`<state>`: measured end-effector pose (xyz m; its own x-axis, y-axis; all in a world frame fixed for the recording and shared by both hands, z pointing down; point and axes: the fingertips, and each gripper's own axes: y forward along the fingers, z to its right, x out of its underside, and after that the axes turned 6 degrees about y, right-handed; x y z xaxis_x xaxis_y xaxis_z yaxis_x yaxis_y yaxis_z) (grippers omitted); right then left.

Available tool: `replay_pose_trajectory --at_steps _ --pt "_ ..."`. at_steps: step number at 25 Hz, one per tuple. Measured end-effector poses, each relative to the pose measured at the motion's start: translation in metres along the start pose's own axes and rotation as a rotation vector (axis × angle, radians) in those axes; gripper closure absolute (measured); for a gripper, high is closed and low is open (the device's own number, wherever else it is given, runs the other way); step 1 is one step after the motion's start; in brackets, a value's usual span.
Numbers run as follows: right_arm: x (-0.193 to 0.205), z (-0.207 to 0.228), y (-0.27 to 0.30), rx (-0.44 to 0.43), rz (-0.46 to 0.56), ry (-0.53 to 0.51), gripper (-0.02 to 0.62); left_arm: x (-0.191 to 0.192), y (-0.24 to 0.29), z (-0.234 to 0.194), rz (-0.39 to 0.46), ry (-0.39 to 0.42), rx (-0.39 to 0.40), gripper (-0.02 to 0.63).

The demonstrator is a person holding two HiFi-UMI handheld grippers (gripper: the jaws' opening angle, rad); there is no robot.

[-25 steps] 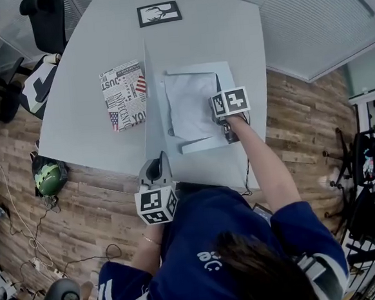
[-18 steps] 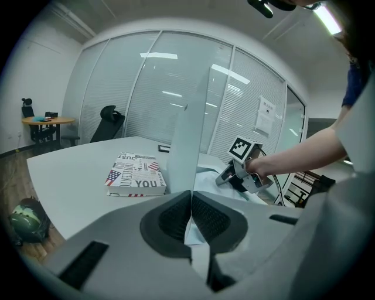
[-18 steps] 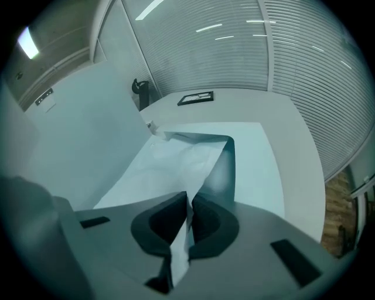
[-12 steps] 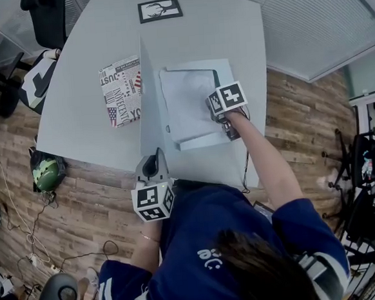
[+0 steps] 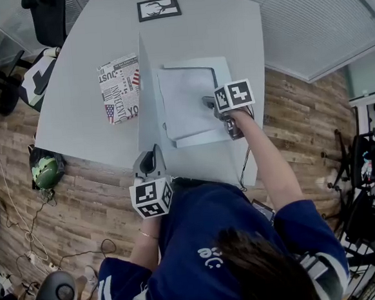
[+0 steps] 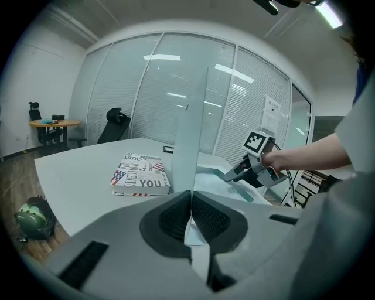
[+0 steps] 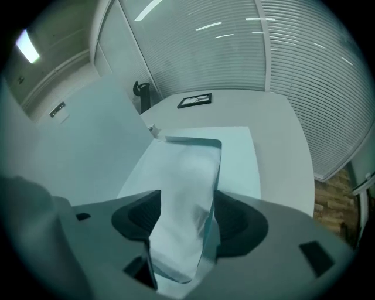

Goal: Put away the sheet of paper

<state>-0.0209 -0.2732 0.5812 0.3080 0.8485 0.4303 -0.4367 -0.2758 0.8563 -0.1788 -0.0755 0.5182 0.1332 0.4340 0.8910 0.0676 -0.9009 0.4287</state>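
A pale folder lies open on the grey table, its cover standing upright. My left gripper holds that cover by its near edge, and in the left gripper view the jaws are shut on the thin cover. The white sheet of paper lies flat on the folder's lower leaf under a clear sleeve. My right gripper is at the sheet's right edge, jaws opening. In the right gripper view the sleeved sheet runs between the spread pads, which do not press on it.
A newsprint-patterned box lies left of the folder. A framed black picture sits at the table's far edge. A black chair and a green helmet are on the wooden floor to the left.
The sheet, raised and bent a second ago, now lies flat in the folder. My right gripper has let go and opened its jaws. The left gripper still holds the cover upright.
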Motion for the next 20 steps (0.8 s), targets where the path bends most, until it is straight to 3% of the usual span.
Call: replay_pose_trajectory --at_steps 12,15,20 --pt "-0.013 0.026 -0.065 -0.144 0.269 0.216 0.291 -0.006 0.007 0.002 0.001 0.045 -0.026 0.598" --pt "-0.013 0.023 -0.079 -0.189 0.334 0.246 0.293 -0.010 0.014 0.005 0.001 0.124 -0.039 0.598" --pt "-0.004 0.022 -0.100 -0.248 0.426 0.314 0.316 -0.017 0.026 0.031 0.002 0.277 0.006 0.593"
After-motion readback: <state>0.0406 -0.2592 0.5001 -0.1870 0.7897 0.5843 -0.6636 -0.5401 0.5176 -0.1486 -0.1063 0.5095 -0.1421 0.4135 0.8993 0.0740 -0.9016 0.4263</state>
